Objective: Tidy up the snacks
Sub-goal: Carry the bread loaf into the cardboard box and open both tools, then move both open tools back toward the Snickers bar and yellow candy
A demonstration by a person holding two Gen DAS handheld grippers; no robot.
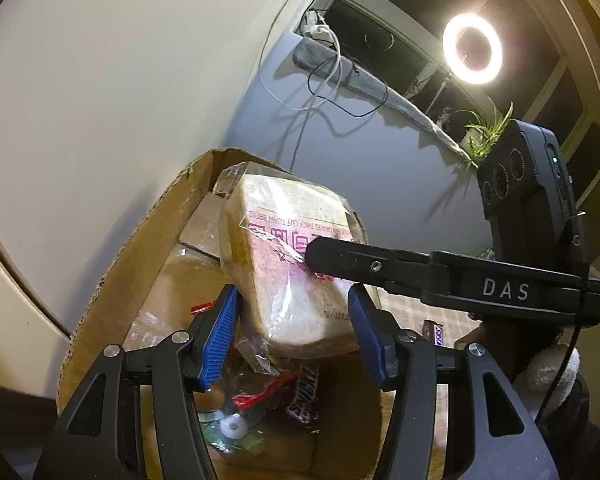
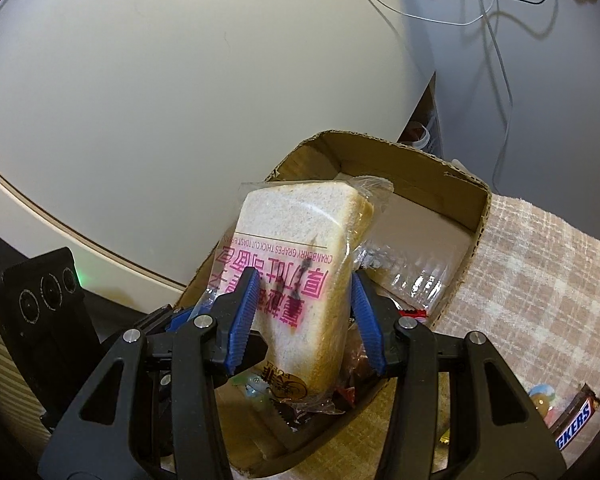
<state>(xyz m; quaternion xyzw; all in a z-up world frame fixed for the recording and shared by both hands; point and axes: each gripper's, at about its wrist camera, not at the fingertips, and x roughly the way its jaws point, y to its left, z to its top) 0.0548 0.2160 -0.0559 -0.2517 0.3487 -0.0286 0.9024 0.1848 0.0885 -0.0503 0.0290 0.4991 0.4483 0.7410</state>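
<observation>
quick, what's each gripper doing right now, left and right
Left gripper: closed on the bagged bread.
Right gripper: closed on the same bagged bread, above the cardboard box.

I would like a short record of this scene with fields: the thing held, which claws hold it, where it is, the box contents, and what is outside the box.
held thing: bagged bread, slices in clear wrap with pink print
left claw: shut on the bread, blue pads at both sides
right claw: shut on the bread too
position: bread is tilted, above the open cardboard box
box contents: a Snickers bar and other small wrapped snacks; the rest is hard to tell
outside the box: second Snickers bar on the checked cloth
</observation>
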